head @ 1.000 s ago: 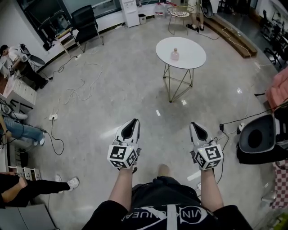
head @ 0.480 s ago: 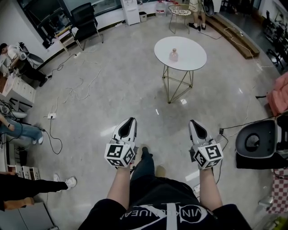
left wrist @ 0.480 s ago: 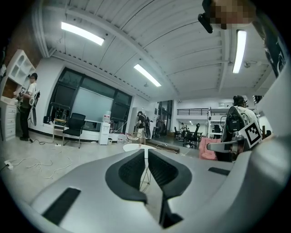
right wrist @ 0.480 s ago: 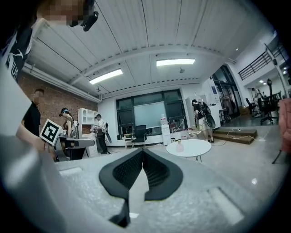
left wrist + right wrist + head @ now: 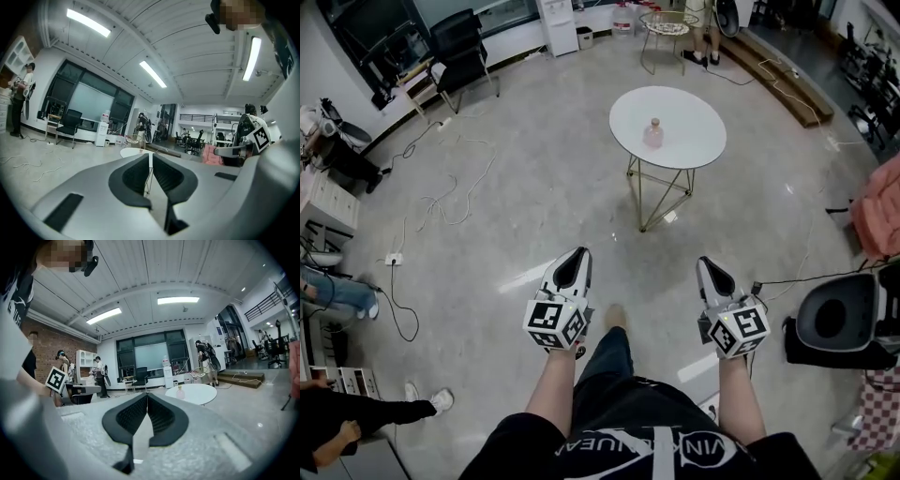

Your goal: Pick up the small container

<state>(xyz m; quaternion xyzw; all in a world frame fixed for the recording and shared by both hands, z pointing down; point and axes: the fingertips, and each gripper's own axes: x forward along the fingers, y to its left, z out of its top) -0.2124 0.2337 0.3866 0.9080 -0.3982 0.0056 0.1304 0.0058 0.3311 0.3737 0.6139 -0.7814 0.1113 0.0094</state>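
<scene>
A small pink container stands upright near the middle of a round white table on thin metal legs, some way ahead of me. In the right gripper view the container shows on the table to the right of the jaws. Left gripper and right gripper are held out side by side at waist height, well short of the table. Both are shut with nothing between their jaws. In the left gripper view the table shows just beyond the closed jaws.
A black round bin stands on the floor at the right. Cables trail across the floor at the left. A black office chair and a wire chair stand at the back. People sit at the far left.
The table and container have come closer and shifted a little left in the head view as I walk forward. Both grippers keep the same shut pose before me.
</scene>
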